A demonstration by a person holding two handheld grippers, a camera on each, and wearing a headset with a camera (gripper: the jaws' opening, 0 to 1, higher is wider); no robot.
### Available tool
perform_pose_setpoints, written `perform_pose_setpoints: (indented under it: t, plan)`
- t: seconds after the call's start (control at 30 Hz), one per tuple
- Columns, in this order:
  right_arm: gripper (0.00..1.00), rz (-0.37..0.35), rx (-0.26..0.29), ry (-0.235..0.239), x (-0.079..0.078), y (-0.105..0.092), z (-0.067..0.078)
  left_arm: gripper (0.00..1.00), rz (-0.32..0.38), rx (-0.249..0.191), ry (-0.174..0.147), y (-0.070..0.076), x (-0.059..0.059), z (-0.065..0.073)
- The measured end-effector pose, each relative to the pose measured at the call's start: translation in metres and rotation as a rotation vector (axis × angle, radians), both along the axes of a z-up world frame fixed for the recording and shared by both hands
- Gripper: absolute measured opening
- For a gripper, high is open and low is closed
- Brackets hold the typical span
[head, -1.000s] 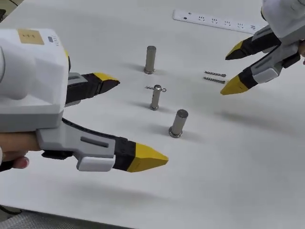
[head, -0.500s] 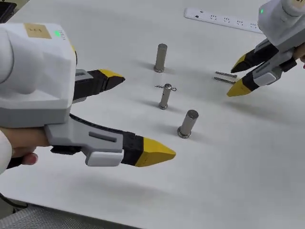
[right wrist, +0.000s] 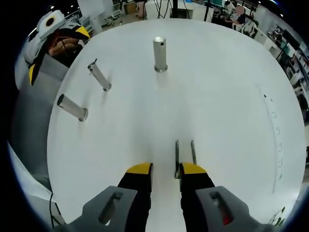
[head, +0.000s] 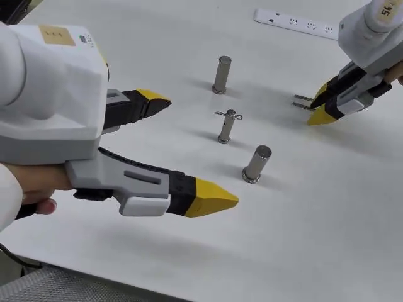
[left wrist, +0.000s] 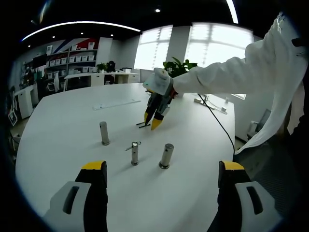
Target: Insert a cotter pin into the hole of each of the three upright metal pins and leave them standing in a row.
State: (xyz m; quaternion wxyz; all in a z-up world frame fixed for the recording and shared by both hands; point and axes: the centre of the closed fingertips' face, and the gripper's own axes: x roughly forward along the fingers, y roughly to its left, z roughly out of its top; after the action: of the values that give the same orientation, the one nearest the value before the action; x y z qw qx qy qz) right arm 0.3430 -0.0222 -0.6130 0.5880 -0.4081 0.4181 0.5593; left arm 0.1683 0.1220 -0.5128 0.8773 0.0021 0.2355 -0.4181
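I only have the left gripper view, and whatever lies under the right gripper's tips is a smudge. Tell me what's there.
Observer: Two loose cotter pins lie side by side on the table; the right gripper view shows them clearly.
Operator: Say whether the right gripper has one.
Observer: Not yet. The right gripper is open. One pin lies along one jaw's inner edge, the other ahead of that jaw's tip, and neither is clamped.
Operator: Check the bare post nearest them for its hole.
Observer: That metal pin shows a small cross hole near its top, facing the right gripper.
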Motion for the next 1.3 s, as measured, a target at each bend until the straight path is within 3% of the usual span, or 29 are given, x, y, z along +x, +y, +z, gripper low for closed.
perform_pose_setpoints:
  t: [0.4, 0.63, 0.9, 0.97, 1.0, 1.1, 1.3]
  plan:
    - [0.08, 0.044, -0.071, -0.012, -0.004, 0.003, -0.001, 0.94, -0.008, -0.004, 0.012, -0.004, -0.002, -0.007]
    - [0.0, 0.074, -0.122, -0.042, 0.001, 0.004, -0.002, 0.93, -0.019, -0.012, 0.018, -0.011, -0.003, -0.008]
    - [0.0, 0.126, -0.192, -0.083, 0.005, 0.004, -0.004, 0.93, -0.023, -0.017, 0.018, -0.013, -0.003, -0.007]
    - [0.0, 0.213, -0.222, -0.107, 0.008, 0.004, -0.005, 0.93, -0.023, -0.018, 0.018, -0.013, -0.003, -0.007]
    - [0.0, 0.222, -0.227, -0.111, 0.007, 0.004, -0.003, 0.93, -0.026, -0.019, 0.018, -0.014, -0.003, -0.007]
    - [0.0, 0.187, -0.25, -0.092, 0.009, 0.005, -0.004, 0.92, -0.03, -0.018, 0.02, -0.015, -0.002, -0.008]
    - [0.0, 0.216, -0.302, -0.043, 0.006, 0.005, -0.005, 0.91, -0.022, -0.029, 0.015, -0.016, 0.001, -0.004]
